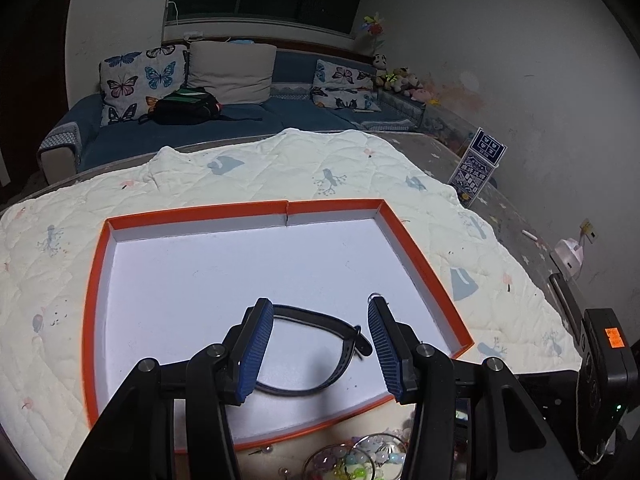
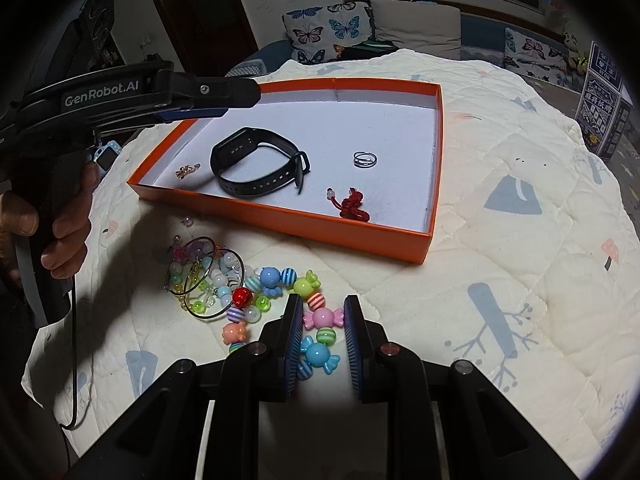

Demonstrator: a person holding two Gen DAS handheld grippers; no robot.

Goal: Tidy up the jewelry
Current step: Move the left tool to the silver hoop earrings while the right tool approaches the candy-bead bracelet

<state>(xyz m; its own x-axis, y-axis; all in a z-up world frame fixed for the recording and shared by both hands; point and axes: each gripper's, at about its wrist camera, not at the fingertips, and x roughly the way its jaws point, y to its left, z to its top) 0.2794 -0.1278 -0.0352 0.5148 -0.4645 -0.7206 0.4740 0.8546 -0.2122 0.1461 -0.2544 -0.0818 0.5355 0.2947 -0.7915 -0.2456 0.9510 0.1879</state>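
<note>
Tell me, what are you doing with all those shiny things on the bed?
A person is sorting jewelry into an orange box lid. A black watch band, a silver ring, a red knotted charm and a small gold piece already lie inside. The left claw hangs open above the band. The right claw is closed around the candy-bead bracelet on the quilt; hoop earrings wait beside it.

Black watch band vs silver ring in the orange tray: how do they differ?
The black watch band is much larger than the silver ring. The band is matte black and looks soft; the ring is shiny metal wire in coils. The band stands on its edge as a loop with a loose strap tail, while the ring lies flat. The band sits left of centre, the ring further right. Both rest loose on the white floor of the orange tray, untouched by either gripper.
</note>
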